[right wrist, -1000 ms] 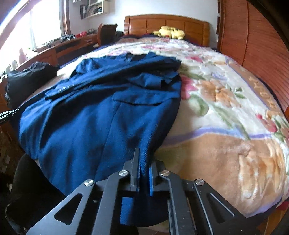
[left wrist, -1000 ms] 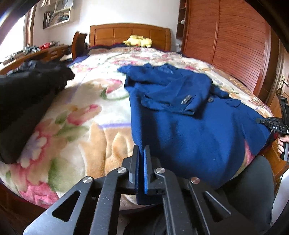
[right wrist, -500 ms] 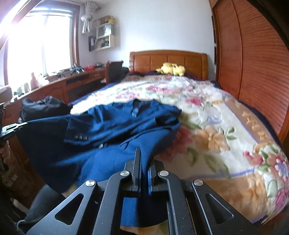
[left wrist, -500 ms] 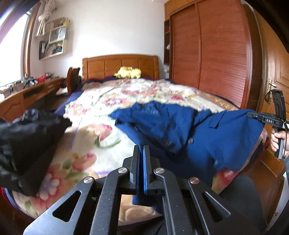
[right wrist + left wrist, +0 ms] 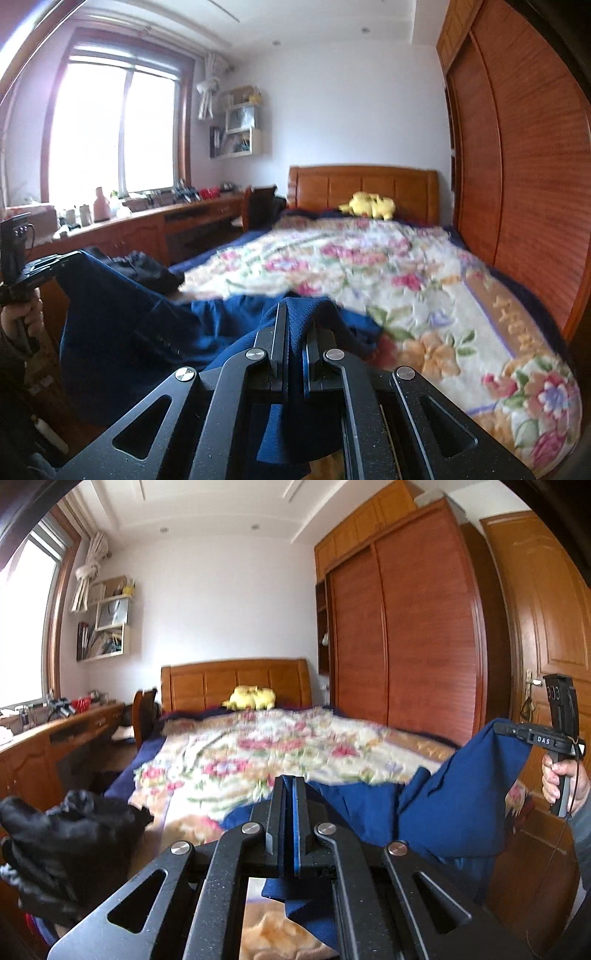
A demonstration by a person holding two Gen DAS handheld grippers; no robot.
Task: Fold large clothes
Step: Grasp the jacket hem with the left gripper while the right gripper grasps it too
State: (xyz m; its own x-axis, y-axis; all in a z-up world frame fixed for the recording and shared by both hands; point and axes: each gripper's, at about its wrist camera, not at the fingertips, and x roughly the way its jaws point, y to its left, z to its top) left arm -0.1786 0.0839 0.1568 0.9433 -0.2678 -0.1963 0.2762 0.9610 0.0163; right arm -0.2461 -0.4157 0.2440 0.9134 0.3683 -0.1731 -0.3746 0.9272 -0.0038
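Note:
A large blue jacket [image 5: 454, 812] hangs lifted by its bottom hem above the foot of the bed, its upper part still sagging onto the flowered blanket [image 5: 266, 753]. My left gripper [image 5: 290, 786] is shut on one hem corner, blue cloth squeezed between its jaws. My right gripper [image 5: 295, 317] is shut on the other hem corner. In the left wrist view the right gripper [image 5: 517, 733] shows at the far right, pinching the jacket's raised corner. From the right wrist the jacket [image 5: 122, 317] stretches leftward to the left gripper [image 5: 55, 262].
A black garment pile [image 5: 70, 842] lies on the bed's near left corner. A wooden wardrobe [image 5: 406, 642] and door stand at the right, a desk [image 5: 147, 229] under the window at the left. A yellow plush toy [image 5: 251, 698] rests by the headboard.
Both grippers rose with the jacket's hem and tipped up toward level. The jacket went from lying flat on the bed to hanging raised at its lower edge.

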